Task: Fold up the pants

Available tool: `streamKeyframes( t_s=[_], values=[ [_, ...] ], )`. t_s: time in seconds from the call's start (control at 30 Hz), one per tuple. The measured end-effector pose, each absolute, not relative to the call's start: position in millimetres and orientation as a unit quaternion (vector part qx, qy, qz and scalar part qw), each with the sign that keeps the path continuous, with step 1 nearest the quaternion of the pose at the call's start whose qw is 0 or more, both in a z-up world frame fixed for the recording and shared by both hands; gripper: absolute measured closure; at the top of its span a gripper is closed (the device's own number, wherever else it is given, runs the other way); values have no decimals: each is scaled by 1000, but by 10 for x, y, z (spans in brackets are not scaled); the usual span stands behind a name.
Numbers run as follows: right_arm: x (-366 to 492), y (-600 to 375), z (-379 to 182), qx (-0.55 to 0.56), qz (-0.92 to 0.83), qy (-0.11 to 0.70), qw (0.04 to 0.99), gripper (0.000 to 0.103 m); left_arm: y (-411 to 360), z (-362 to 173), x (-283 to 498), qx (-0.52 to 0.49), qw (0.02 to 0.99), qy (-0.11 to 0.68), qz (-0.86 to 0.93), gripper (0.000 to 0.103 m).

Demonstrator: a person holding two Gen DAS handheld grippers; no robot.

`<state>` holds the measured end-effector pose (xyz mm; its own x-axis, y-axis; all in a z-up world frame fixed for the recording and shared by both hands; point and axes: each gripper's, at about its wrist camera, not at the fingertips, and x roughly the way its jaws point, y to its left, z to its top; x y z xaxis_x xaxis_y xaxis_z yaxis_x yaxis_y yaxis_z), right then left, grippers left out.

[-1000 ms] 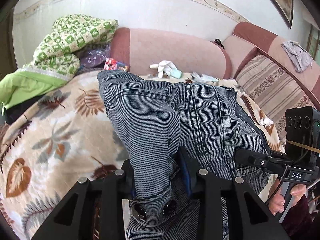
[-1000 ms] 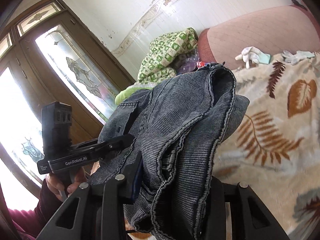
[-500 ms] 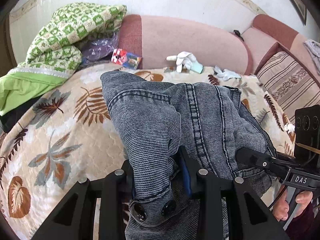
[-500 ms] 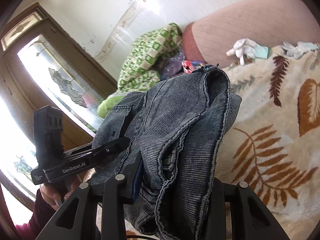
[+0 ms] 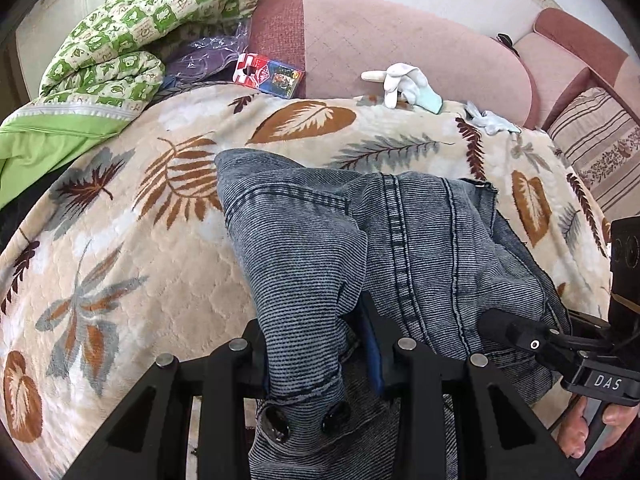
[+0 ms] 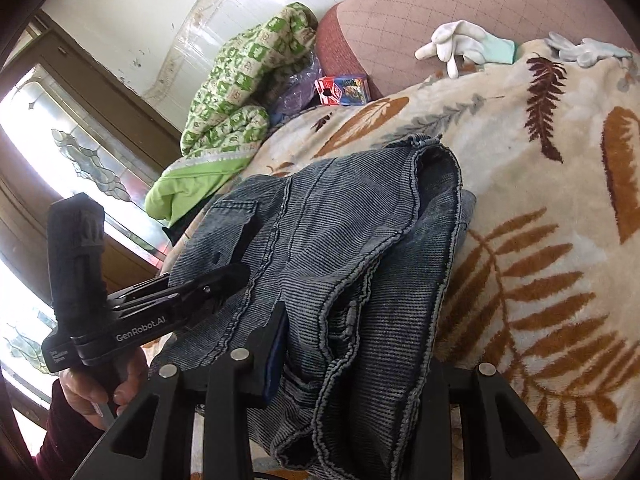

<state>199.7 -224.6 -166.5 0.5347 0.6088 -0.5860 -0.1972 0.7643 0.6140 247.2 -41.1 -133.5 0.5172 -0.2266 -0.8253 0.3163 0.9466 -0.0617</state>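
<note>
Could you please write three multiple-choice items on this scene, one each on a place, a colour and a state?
1. Where does the white glove lie?
A. on the pants
B. at the blanket's far edge, against the pink sofa back
C. on the green quilt

2. What colour are the pants?
A. grey-blue
B. red
C. white

3. What is the left tool doing?
A. standing empty
B. gripping a glove
C. gripping the pants

Key: 1 B, the glove rests by the sofa back; 2 A, the washed denim is grey-blue; 3 C, denim is bunched between its fingers, as with the right tool.
</note>
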Motion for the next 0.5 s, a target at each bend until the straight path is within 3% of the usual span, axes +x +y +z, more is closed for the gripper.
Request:
streamKeyframes(
  t_s=[0.13, 0.4, 0.5],
  values=[
    [2027, -2243, -1697, 246, 234, 428, 837, 64, -411, -1403, 2498, 51, 867, 475, -145, 58],
    [2042, -2253, -1754, 245, 209, 449, 834, 43, -385, -1354, 2415, 64, 868, 481, -107, 39],
    [1994, -2251, -1672, 238, 204, 450, 836, 43, -356, -1174, 2243, 76, 882, 457, -88, 27]
  ],
)
